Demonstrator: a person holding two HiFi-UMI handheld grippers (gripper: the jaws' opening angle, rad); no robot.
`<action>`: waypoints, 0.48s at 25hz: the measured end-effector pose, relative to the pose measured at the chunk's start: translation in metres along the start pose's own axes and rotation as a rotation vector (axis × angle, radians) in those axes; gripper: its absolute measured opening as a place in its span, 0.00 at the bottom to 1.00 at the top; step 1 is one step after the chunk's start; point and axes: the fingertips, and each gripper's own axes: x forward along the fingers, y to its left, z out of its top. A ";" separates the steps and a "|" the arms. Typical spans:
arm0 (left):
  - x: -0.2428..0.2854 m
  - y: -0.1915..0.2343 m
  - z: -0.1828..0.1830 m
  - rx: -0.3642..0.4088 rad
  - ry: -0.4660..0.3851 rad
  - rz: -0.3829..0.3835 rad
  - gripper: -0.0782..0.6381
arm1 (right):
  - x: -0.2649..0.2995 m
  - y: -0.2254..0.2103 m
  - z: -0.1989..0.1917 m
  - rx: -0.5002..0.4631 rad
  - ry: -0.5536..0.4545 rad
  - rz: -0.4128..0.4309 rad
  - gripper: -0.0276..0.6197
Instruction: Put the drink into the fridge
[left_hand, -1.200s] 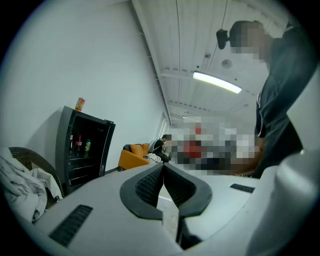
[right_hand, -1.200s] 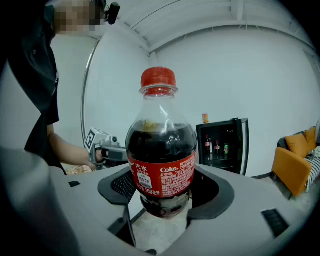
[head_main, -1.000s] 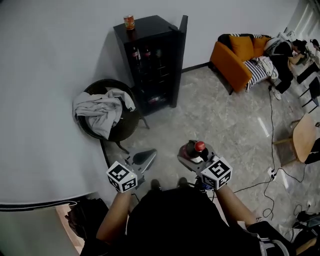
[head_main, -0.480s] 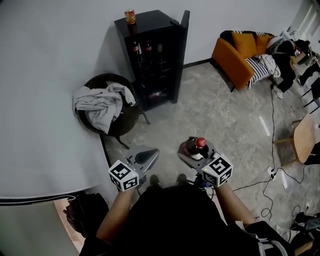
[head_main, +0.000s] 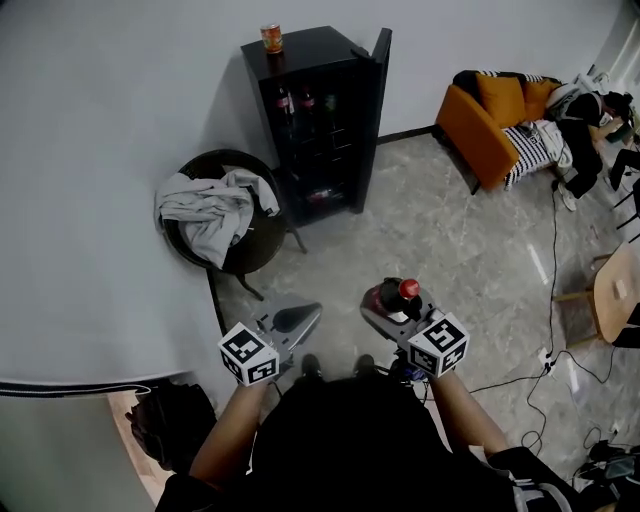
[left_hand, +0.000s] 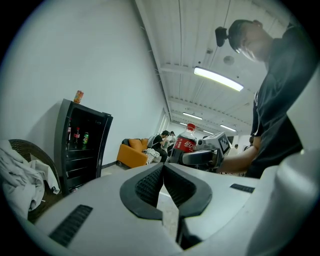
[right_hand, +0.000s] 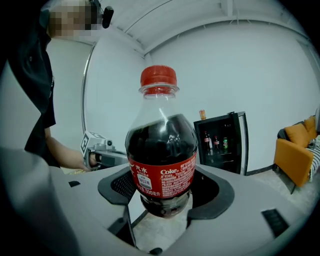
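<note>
Between the jaws of the right gripper (head_main: 386, 310) the red-capped plastic cola bottle (right_hand: 161, 155) stays clamped upright. The left gripper (head_main: 296, 318) keeps its jaws together, empty. Only the view has drifted, and the open black fridge (head_main: 322, 120) remains well apart, so the carry has hardly progressed.

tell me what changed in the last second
Only the head view shifted: the black open-door fridge and the orange sofa slid slightly right in the picture. Nothing was taken hold of or let go. The right gripper still holds the red-capped cola bottle, and the left gripper stays shut and empty.
</note>
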 end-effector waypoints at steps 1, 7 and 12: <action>0.001 0.000 0.000 0.002 0.004 0.004 0.12 | -0.001 -0.003 0.000 -0.006 0.004 -0.001 0.52; 0.011 0.000 0.004 0.003 0.009 0.038 0.12 | -0.011 -0.017 -0.004 -0.022 0.015 0.023 0.52; 0.032 -0.009 0.004 0.002 0.021 0.047 0.12 | -0.019 -0.033 -0.009 0.002 -0.001 0.047 0.52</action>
